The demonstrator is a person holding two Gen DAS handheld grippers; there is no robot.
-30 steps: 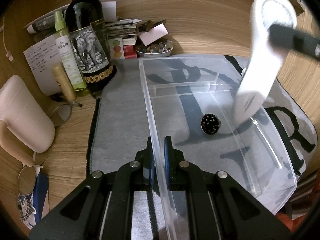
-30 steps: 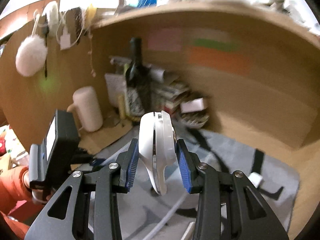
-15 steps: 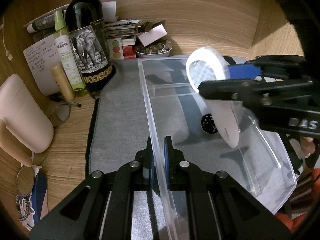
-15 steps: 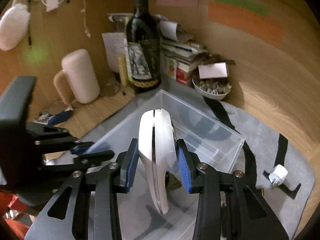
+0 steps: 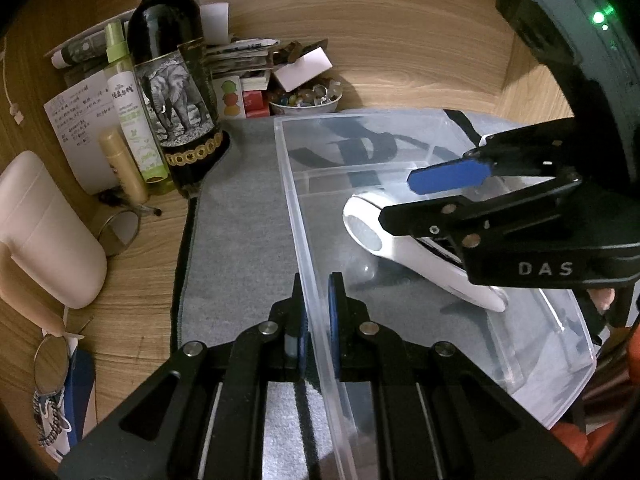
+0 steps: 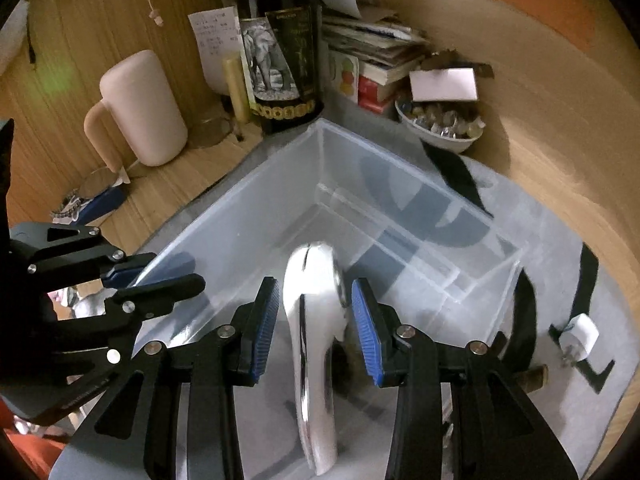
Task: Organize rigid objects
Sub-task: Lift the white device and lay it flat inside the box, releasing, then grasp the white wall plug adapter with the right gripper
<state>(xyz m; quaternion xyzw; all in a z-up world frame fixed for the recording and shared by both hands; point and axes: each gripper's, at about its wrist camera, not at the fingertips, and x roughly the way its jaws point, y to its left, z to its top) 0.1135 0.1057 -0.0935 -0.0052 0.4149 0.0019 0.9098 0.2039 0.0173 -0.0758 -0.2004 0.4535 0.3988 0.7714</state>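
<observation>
Right gripper (image 6: 314,284) open around the white handheld device (image 6: 316,340), which lies in the clear bin (image 5: 288,184); left gripper (image 5: 316,280) clamped on the bin's near wall.

In the right wrist view a narrow gap shows between each blue pad and the device. Its long axis runs along the fingers, rounded head away from the camera and handle toward it. The left wrist view shows that axis slanting from the head at upper left down to the handle tip on the bin floor at lower right, and the oval grey face on the head. Only this view shows "DAS" on the right gripper's body and a green spray bottle (image 5: 132,108) with unreadable print. The dark bottle (image 5: 176,92) carries an elephant label. Only the right wrist view shows a white plug (image 6: 580,334) on the grey mat (image 5: 240,240).
</observation>
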